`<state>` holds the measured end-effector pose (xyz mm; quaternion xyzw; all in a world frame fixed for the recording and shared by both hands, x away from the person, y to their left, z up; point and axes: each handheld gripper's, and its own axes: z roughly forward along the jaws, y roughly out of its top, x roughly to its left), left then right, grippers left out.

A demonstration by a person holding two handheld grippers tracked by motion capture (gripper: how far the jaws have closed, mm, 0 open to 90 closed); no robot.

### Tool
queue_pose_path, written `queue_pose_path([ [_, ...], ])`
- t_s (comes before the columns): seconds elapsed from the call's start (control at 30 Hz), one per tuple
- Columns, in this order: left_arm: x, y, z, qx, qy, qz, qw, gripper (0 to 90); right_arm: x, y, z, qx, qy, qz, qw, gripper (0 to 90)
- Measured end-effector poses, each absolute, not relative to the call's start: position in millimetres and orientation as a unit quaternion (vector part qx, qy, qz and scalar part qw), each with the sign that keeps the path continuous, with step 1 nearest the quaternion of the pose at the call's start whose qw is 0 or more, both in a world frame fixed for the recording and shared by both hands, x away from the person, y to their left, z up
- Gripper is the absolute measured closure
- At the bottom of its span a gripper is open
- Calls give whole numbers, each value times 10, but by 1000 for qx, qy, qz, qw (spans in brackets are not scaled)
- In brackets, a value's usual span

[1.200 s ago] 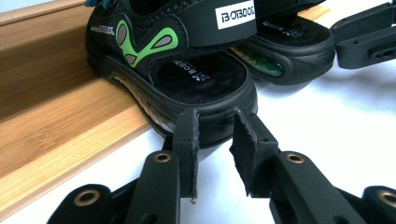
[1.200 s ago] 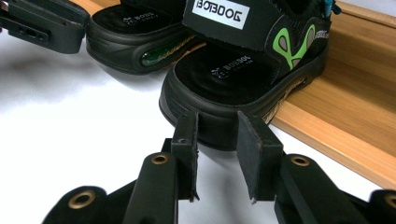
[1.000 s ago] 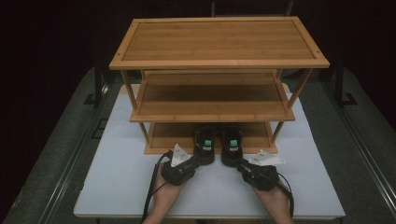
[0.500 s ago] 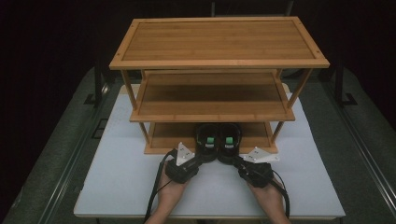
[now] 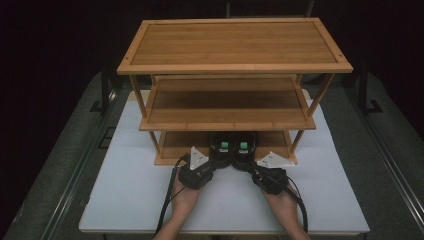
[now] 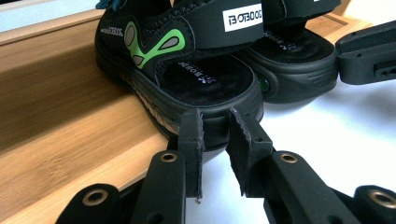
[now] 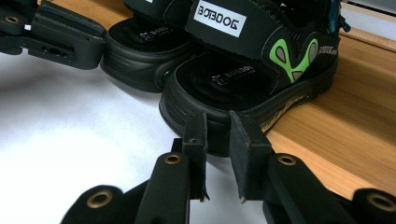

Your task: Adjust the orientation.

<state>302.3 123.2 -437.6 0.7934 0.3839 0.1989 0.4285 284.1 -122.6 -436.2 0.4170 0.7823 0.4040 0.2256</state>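
Note:
Two black sandals with green marks stand side by side, heels toward me, on the bottom shelf (image 5: pixel 180 144) of a wooden rack. The left sandal (image 5: pixel 220 148) (image 6: pixel 201 79) has its heel hanging over the shelf's front edge. My left gripper (image 5: pixel 216 162) (image 6: pixel 215 126) has its tips against that heel, jaws a narrow gap apart with nothing between them. The right sandal (image 5: pixel 243 148) (image 7: pixel 243 74) has my right gripper (image 5: pixel 250 165) (image 7: pixel 217 128) at its heel in the same way, also slightly open. Each gripper view shows the other sandal and the other gripper off to the side.
The three-tier bamboo rack (image 5: pixel 235 45) stands on a white table top (image 5: pixel 125 190); its middle shelf (image 5: pixel 227 102) and top are bare. Dark floor and metal rails (image 5: pixel 70 165) flank the table. Cables trail from both grippers toward the near edge.
Both grippers moved forward and inward, and the two sandals slid farther onto the bottom shelf and closer together.

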Motion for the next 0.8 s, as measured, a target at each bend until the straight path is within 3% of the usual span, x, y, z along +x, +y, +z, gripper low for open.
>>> queue_pose_path([
  [0.8, 3166, 1223, -4403, 783, 399, 196, 435, 738, 2980, -1207, -4398, 428, 771, 410, 232, 727],
])
